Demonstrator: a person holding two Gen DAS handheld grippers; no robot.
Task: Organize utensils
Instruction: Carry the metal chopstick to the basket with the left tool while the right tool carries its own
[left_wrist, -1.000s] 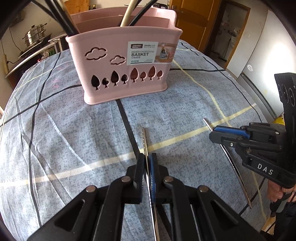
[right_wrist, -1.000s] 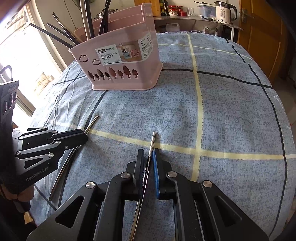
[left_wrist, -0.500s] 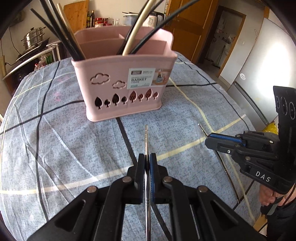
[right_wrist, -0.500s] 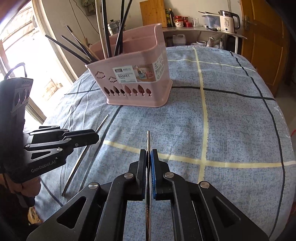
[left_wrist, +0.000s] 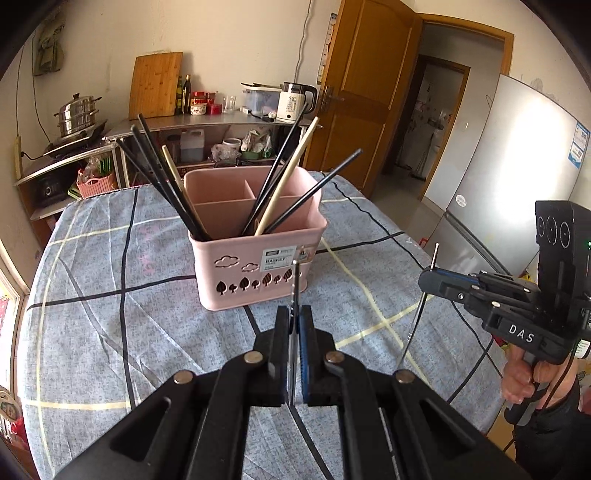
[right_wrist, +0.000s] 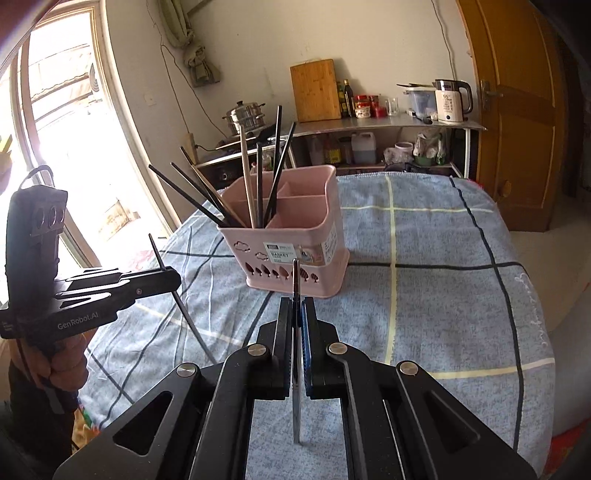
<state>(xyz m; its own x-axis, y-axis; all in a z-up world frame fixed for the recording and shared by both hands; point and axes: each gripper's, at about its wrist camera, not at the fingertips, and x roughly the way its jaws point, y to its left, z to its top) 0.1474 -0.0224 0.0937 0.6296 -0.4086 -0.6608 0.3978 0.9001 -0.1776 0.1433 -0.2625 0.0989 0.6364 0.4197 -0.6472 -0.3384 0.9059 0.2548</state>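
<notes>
A pink utensil basket stands mid-table and holds several black and pale chopsticks. My left gripper is shut on a thin metal chopstick, held above the cloth in front of the basket. My right gripper is shut on another metal chopstick, also lifted and pointing at the basket. Each gripper shows in the other's view: the right one at the right, the left one at the left.
The table wears a blue checked cloth. Behind it are a metal shelf with a kettle, bottles and a steamer pot. A wooden door and a fridge are on the right.
Both grippers have lifted their metal chopsticks off the cloth and risen and drawn back from the basket, tilting the sticks upright. The view now looks down into the basket.
</notes>
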